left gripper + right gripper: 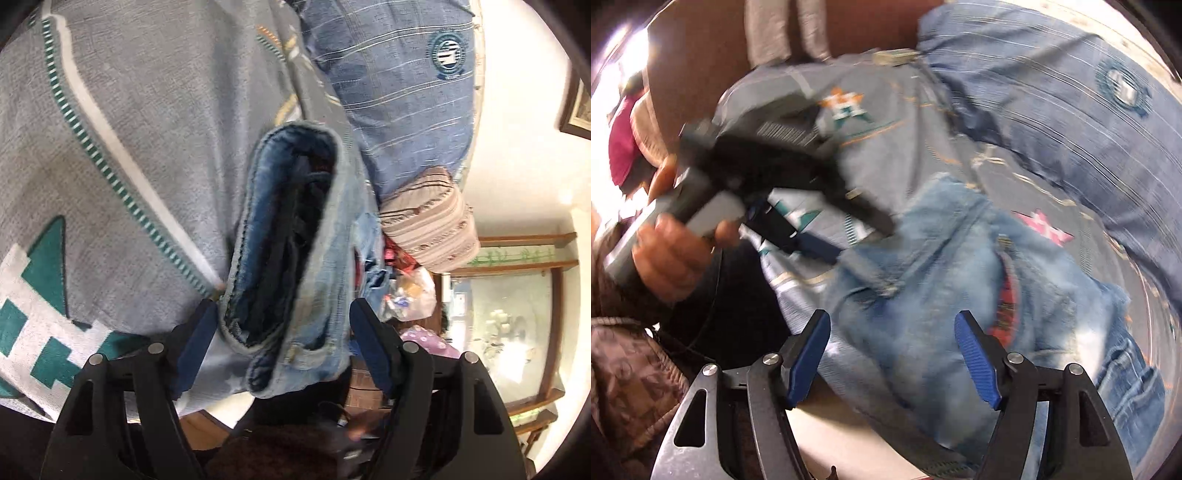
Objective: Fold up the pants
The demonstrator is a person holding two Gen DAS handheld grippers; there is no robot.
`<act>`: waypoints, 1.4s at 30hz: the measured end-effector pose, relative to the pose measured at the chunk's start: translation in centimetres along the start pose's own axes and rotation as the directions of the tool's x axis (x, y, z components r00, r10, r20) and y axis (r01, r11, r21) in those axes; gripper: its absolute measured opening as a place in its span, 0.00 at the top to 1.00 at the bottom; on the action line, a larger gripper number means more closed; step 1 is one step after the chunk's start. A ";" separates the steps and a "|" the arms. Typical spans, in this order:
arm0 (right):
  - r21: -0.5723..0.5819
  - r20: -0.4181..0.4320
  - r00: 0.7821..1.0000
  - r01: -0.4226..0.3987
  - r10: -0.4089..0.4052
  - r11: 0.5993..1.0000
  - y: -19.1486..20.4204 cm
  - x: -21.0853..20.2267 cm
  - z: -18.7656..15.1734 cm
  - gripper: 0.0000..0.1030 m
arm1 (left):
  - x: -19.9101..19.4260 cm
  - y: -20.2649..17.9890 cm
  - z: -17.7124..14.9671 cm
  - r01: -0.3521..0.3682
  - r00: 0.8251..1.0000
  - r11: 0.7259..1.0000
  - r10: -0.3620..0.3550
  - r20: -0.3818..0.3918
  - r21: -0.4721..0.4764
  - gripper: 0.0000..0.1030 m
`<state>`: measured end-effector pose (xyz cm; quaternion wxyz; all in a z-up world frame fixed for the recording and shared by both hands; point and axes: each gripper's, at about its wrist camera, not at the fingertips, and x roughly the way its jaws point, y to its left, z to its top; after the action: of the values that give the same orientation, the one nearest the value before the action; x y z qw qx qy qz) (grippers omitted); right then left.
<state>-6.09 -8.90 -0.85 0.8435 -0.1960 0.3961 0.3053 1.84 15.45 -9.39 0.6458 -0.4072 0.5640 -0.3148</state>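
The light-blue jeans (295, 258) lie folded into a thick bundle on the grey patterned blanket (129, 129). My left gripper (284, 314) straddles the near end of the bundle. Its blue pads (197, 336) stand just off both sides of the bundle, so it is open. In the right wrist view the jeans (923, 288) are blurred. There my right gripper (892, 332) hovers open just above them with nothing between its pads. The left gripper (860, 242), held by a hand (672, 251), reaches in at the jeans' left edge.
A blue striped pillow (406, 92) lies beyond the jeans. A folded brown striped cloth (432, 221) and a plastic bag (410, 295) sit to the right. A wood-framed glass cabinet (517, 325) stands past them. The bed's edge is near my fingers.
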 end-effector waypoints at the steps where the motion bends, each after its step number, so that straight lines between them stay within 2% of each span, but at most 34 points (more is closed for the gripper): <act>1: -0.026 -0.008 1.000 0.003 -0.003 1.000 0.7 0.4 0.0 0.29 | -0.1 -0.2 0.0 0.017 1.000 1.000 -0.017 -0.004 0.004 0.29; 4: -0.081 -0.022 0.999 0.044 -0.046 0.996 2.2 2.1 0.1 0.26 | 0.0 -1.5 0.1 0.054 0.998 0.998 -0.053 -0.029 0.031 0.29; 7: -0.085 -0.012 0.994 0.105 -0.106 0.991 2.8 3.5 0.4 0.26 | 0.8 -2.5 0.1 0.045 0.998 0.998 -0.042 -0.055 0.052 0.29; 13: -0.089 -0.004 0.982 0.189 -0.191 0.978 3.2 6.0 0.8 0.28 | 1.0 -2.4 0.4 0.052 0.996 0.998 -0.050 -0.068 0.030 0.29; 17: -0.010 -0.003 0.987 0.161 -0.161 0.987 1.6 5.8 0.9 0.61 | 0.3 -2.2 0.9 0.040 0.997 0.998 -0.037 -0.069 0.045 0.29; 21: 0.040 0.067 0.983 0.170 -0.172 0.985 0.4 2.5 0.8 0.75 | -0.3 -3.2 1.8 0.009 0.999 0.993 -0.002 -0.050 0.121 0.27; 22: 0.054 0.091 0.978 0.182 -0.186 0.982 0.0 1.4 0.8 0.82 | -0.2 -3.4 2.2 0.009 0.999 0.991 -0.002 -0.053 0.132 0.25; 23: 0.069 0.103 0.975 0.190 -0.196 0.979 -0.4 0.7 0.8 0.83 | 0.2 -3.4 2.8 -0.003 0.998 0.992 0.011 -0.055 0.129 0.25; 27: 0.128 0.109 0.974 0.183 -0.197 0.975 -2.1 -0.8 0.6 0.83 | 1.9 -3.5 4.7 -0.017 0.996 0.992 0.027 -0.081 0.124 0.24; 30: 0.143 0.091 0.980 0.160 -0.174 0.977 -2.7 -0.3 0.5 0.83 | 3.1 -3.0 5.9 -0.071 0.991 0.991 0.083 -0.103 0.112 0.24; 31: 0.142 0.091 0.982 0.154 -0.168 0.978 -2.7 -0.2 0.4 0.83 | 2.9 -2.9 6.0 -0.059 0.991 0.993 0.070 -0.115 0.101 0.24; 33: 0.127 0.095 0.985 0.133 -0.146 0.983 -2.3 0.0 0.6 0.82 | 1.2 -3.2 6.4 -0.074 0.995 0.990 0.082 -0.060 0.121 0.24; 34: 0.121 0.102 0.986 0.116 -0.129 0.986 -2.1 0.2 0.7 0.79 | 0.2 -3.4 6.6 -0.090 0.995 0.986 0.095 -0.025 0.142 0.24; 35: 0.116 0.109 0.988 0.099 -0.111 0.988 -1.7 0.3 0.7 0.70 | -0.8 -3.5 6.9 -0.103 0.994 0.984 0.105 -0.004 0.148 0.24; 36: 0.109 0.111 0.990 0.077 -0.089 0.991 -1.6 0.6 0.7 0.66 | -1.4 -3.5 7.1 -0.111 0.994 0.984 0.112 0.002 0.141 0.24; 38: 0.088 0.116 0.990 0.067 -0.077 0.994 -0.7 1.6 1.1 0.48 | -2.1 -3.1 7.5 -0.141 0.990 0.981 0.142 0.002 0.133 0.24; 42: 0.016 0.078 0.987 0.139 -0.140 0.990 1.3 4.5 2.1 0.43 | -1.8 -2.7 7.4 -0.158 0.986 0.978 0.162 -0.023 0.138 0.24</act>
<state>-3.56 -5.18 -3.22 0.8787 -0.2066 0.3493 0.2512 9.01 17.04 -5.91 0.6856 -0.3102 0.5831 -0.3062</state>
